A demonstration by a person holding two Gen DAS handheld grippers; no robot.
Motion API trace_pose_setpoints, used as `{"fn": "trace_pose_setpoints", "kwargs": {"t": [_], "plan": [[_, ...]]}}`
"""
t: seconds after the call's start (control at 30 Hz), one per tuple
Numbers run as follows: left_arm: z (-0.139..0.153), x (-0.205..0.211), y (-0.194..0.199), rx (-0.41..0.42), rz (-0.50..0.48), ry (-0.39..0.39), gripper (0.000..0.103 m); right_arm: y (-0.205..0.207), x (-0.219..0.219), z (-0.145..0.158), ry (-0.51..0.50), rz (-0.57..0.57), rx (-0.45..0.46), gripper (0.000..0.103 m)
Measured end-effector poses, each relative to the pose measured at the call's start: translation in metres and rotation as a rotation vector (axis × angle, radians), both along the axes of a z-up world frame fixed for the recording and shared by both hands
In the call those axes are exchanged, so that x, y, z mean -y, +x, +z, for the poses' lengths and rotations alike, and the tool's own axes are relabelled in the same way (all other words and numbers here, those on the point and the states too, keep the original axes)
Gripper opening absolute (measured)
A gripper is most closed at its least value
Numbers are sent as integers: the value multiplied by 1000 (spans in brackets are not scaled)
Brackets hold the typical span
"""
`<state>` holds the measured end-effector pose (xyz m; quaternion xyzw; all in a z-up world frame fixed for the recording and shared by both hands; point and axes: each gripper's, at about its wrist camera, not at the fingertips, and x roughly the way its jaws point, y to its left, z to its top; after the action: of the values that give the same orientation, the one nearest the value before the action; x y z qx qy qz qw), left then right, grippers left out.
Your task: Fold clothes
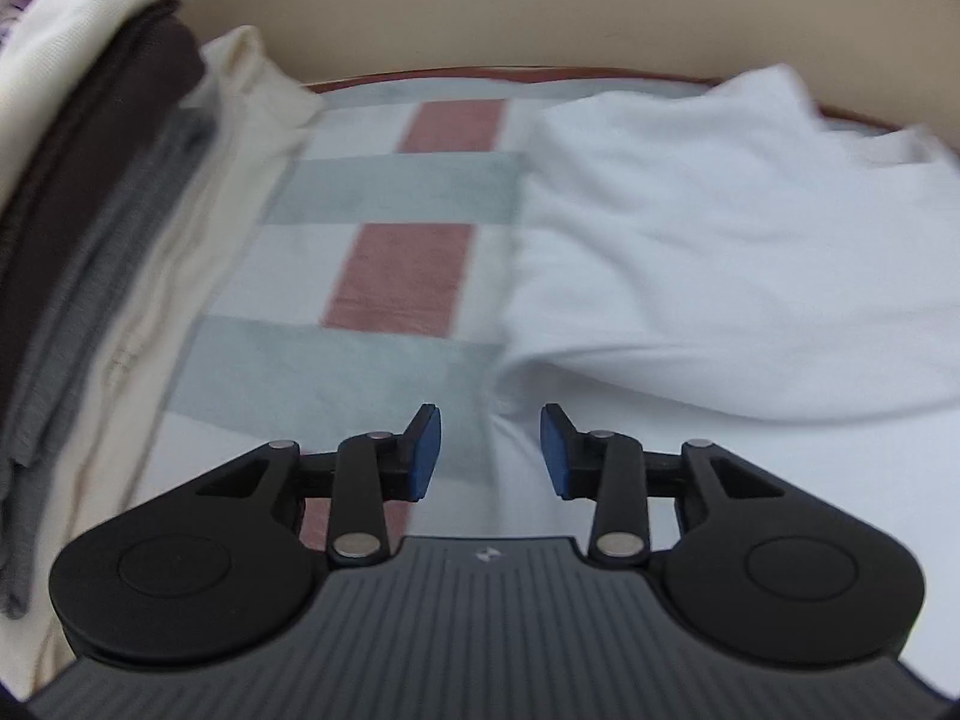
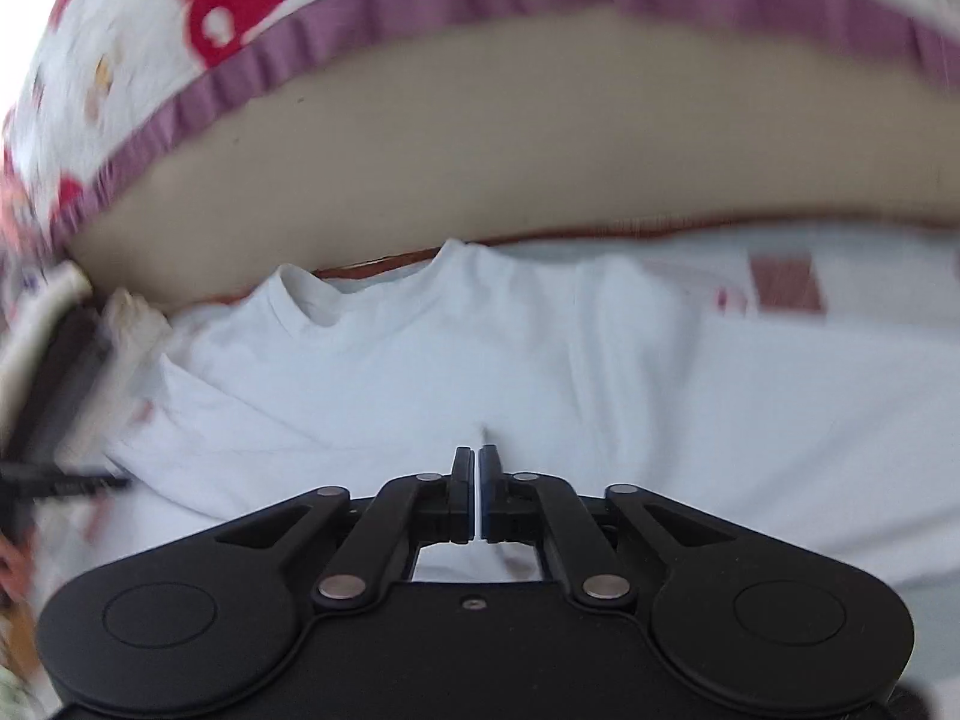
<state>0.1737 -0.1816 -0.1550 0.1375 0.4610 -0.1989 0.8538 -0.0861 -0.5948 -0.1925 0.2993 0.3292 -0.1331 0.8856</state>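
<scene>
White cotton tee (image 2: 456,360) lies spread on the checked bedsheet (image 1: 384,192), collar toward the beige wall (image 2: 480,180); take the tee as your ref pt. Your left gripper (image 1: 491,450) hangs over the tee's near-left edge, fingers (image 1: 427,450) spread w/ a clear gap, blue pads facing each other. A raised fold of the tee sits below that gap, but the pads aren't pressing on it. Your right gripper (image 2: 478,495) is at the tee's near edge, about mid-width, fingers nearly pressed together, only a thin slit btw them. A small pucker of tee cloth rises just ahead of the tips; can't tell if cloth is pinched in the slit. Left of the tee there's a stack of folded clothes (image 1: 102,180): cream, dark brown, grey layers. Above the wall, beyond the tee's collar, a white curtain (image 2: 180,12) w/ red prints & purple trim hangs, blurred.
</scene>
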Motion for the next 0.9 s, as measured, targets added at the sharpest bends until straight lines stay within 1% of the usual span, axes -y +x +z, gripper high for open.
{"fn": "trace_pose_setpoints", "kwargs": {"t": [0.07,0.1,0.13,0.17,0.2,0.23,0.3,0.37,0.47,0.5,0.53,0.57,0.6,0.63,0.7,0.73,0.8,0.83,0.9], "plan": [[17,-7,-9,20,-52,-70,43,-4,11,-3,60,-27,38,11],[24,-8,-11,35,-68,-91,44,-4,15,-4,79,-39,63,16],[29,-9,-12,46,-74,-106,45,-4,17,-6,93,-41,88,26],[33,-7,-11,50,-73,-116,47,-2,17,-7,97,-39,111,33],[36,-5,-10,48,-70,-128,47,0,16,-9,96,-36,128,53],[37,-2,-7,44,-64,-145,47,6,13,-12,86,-29,124,60],[35,6,-2,22,-60,-178,49,21,5,-20,58,2,86,60],[29,18,5,-4,-62,-195,49,34,-1,-29,39,26,36,60],[14,37,14,-40,-58,-186,49,46,-6,-42,18,73,10,60],[10,41,16,-51,-51,-183,49,47,-7,-43,12,83,8,58],[6,44,18,-64,-44,-183,49,47,-9,-43,4,98,22,41],[3,47,20,-76,-36,-183,50,46,-10,-42,-4,113,36,21],[-1,49,21,-87,-31,-183,50,45,-12,-42,-11,127,51,7],[-3,49,23,-95,-29,-185,50,42,-15,-38,-25,145,71,7],[-6,49,25,-110,-26,-190,50,29,-26,-20,-69,200,136,7],[-6,48,25,-112,-24,-194,50,22,-33,-9,-86,245,151,7],[-5,45,26,-115,-18,-201,50,8,-49,10,-123,348,147,7],[-5,43,26,-118,-16,-200,50,1,-58,18,-140,412,132,7],[-5,40,27,-124,-16,-187,50,-9,-74,21,-159,533,58,7]]}}
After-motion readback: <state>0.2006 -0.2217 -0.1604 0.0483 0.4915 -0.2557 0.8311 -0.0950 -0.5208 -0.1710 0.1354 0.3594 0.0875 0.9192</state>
